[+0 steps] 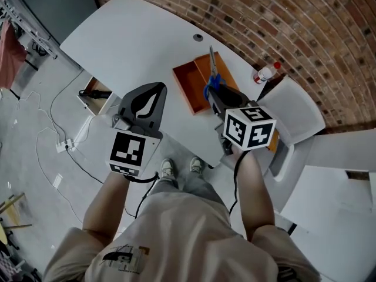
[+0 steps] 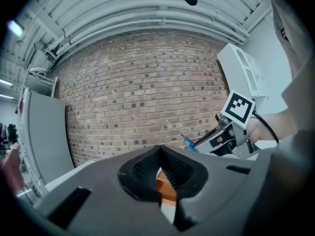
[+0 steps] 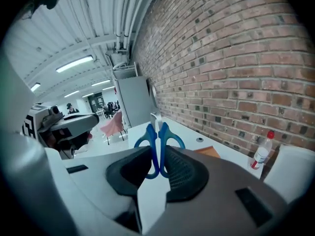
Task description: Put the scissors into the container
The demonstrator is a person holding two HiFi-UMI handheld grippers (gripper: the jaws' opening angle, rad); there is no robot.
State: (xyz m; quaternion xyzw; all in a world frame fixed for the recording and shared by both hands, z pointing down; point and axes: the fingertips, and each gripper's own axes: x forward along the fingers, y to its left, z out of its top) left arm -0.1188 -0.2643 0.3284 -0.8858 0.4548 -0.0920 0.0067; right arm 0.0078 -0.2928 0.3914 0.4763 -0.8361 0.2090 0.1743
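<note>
Only the right gripper view shows the grip itself. There the right tongs (image 3: 158, 157) pinch the scissors (image 3: 157, 139) by their blue plastic loops, between ribbed black pads. In the head view the steel blades lie across the container (image 1: 187, 86), an orange, straight-walled tray with two compartments on the white counter (image 1: 135, 34). The compartment clear of the blades shows bare floor. The left tongs (image 1: 154, 91) hang beside the container, tips pressed together on nothing.

A white table (image 1: 135, 40) was set against a brick wall (image 1: 294, 22); a red-capped bottle (image 1: 267, 73) was stood far right, beside a white chair (image 1: 298, 115).
</note>
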